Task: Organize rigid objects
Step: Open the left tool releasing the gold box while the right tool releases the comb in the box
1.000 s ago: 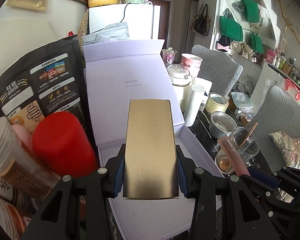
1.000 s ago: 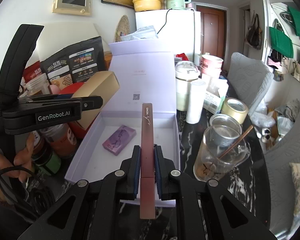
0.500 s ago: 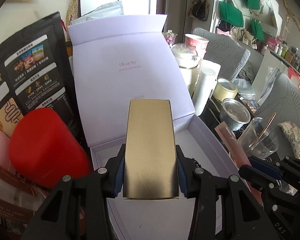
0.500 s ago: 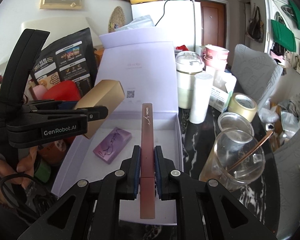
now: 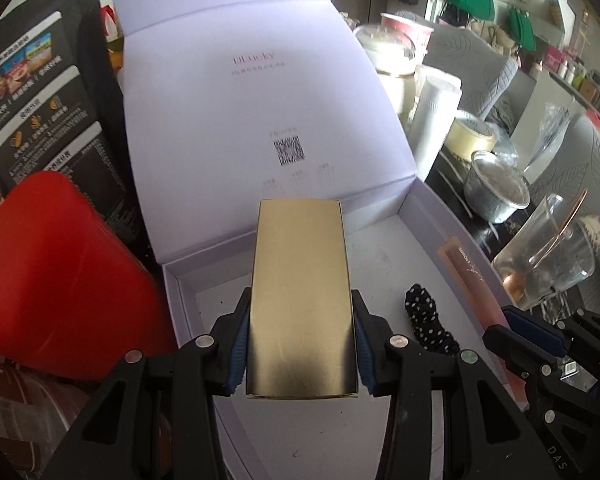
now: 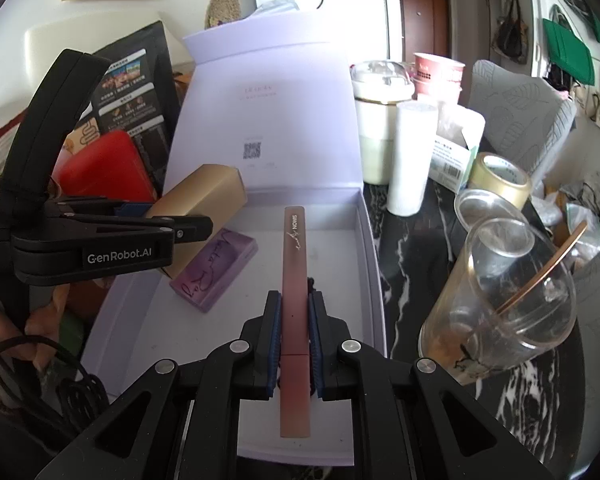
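Observation:
My left gripper point(image 5: 300, 340) is shut on a gold box point(image 5: 302, 300) and holds it over the open lavender gift box point(image 5: 380, 208); it shows from the side in the right wrist view point(image 6: 198, 200). My right gripper point(image 6: 294, 328) is shut on a long pink slim box point(image 6: 295, 280), held over the right half of the lavender box point(image 6: 370, 248). The pink box also shows in the left wrist view point(image 5: 472, 280). A purple flat box point(image 6: 214, 270) lies on the box floor. A black dotted hair tie point(image 5: 428, 324) lies in the box.
A red container point(image 5: 56, 280) and a black snack bag point(image 5: 40, 100) stand left of the box. To the right are a clear glass point(image 6: 508, 300) with a copper stick, a tape roll point(image 6: 500, 180), a white cylinder point(image 6: 410, 160) and a lidded pot point(image 6: 380, 112).
Both grippers have moved forward and down over the open box with their loads. The box floor and the hair tie have come into the left wrist view.

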{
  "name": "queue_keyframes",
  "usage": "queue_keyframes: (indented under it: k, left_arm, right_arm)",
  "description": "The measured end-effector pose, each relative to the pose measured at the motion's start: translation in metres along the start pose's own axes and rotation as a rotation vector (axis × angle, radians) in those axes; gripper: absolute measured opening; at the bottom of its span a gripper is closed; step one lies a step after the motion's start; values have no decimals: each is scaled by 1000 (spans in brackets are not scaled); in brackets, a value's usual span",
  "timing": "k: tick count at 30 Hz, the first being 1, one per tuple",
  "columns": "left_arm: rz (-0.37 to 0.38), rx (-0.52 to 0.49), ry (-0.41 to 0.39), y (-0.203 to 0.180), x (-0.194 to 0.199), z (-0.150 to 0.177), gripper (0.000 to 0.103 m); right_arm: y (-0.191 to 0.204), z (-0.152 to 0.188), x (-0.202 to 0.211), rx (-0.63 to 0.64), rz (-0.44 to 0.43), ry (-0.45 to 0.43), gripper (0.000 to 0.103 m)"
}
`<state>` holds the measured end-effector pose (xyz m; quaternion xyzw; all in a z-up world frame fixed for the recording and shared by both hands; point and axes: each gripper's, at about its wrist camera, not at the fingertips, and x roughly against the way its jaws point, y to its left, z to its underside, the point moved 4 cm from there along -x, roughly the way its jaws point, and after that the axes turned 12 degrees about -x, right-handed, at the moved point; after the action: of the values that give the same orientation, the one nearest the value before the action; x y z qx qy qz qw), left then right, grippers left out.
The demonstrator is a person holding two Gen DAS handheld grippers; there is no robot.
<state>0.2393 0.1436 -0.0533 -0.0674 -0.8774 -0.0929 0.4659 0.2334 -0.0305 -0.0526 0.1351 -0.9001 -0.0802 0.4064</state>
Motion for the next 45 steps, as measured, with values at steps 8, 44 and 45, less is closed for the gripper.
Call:
queue_keyframes:
  k: [8,44,45]
  left_arm:
    - [34,-7,67,-4,-22,9,44]
    - [-8,-23,96,-13,-32,3,46]
    - [-6,-21,91,-13,-31,3,46]
  right_arm:
    - [-2,10,-15,10,41,30,14]
    - [-2,16,-27,34,86,62,26]
    - [-2,16,-26,32,84,60,28]
